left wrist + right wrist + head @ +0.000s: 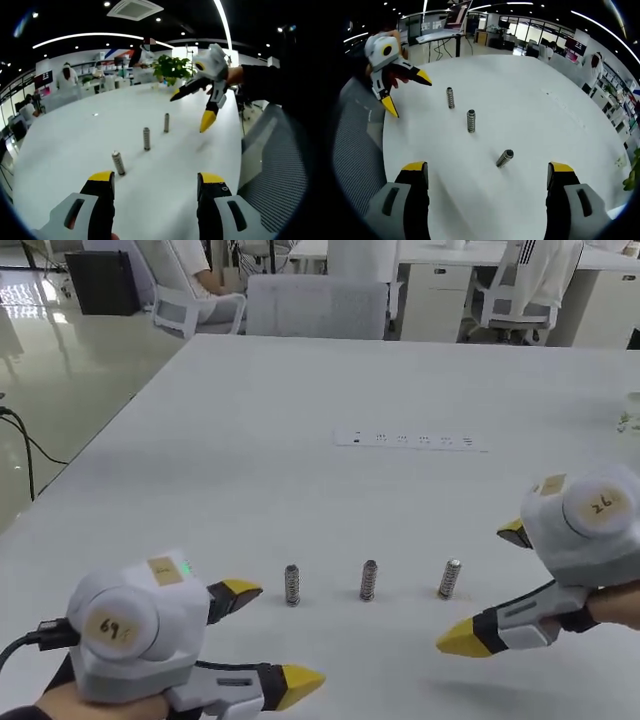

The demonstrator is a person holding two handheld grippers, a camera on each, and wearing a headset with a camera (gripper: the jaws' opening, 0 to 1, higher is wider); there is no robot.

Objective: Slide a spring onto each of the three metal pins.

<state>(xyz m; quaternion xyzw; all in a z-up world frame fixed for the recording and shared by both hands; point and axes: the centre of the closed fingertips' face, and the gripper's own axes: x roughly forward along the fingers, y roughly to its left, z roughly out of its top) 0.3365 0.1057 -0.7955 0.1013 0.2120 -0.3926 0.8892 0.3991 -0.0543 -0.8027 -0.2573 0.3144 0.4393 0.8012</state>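
Between left gripper (278, 634) and right gripper (482, 586), three sprung pins (368, 580)

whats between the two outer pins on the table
The middle pin, wearing a spring, stands between the left pin and the right pin, as the head view shows.

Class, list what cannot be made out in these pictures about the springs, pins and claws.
Head view: whether metal pins stand inside the three small coiled metal springs; coils cover them.
Right gripper view: how the nearest tilted spring is seated; too small.
Head view: handle of the left claw, cut off by the bottom edge.
Head view: markings on the flat white strip; too small.
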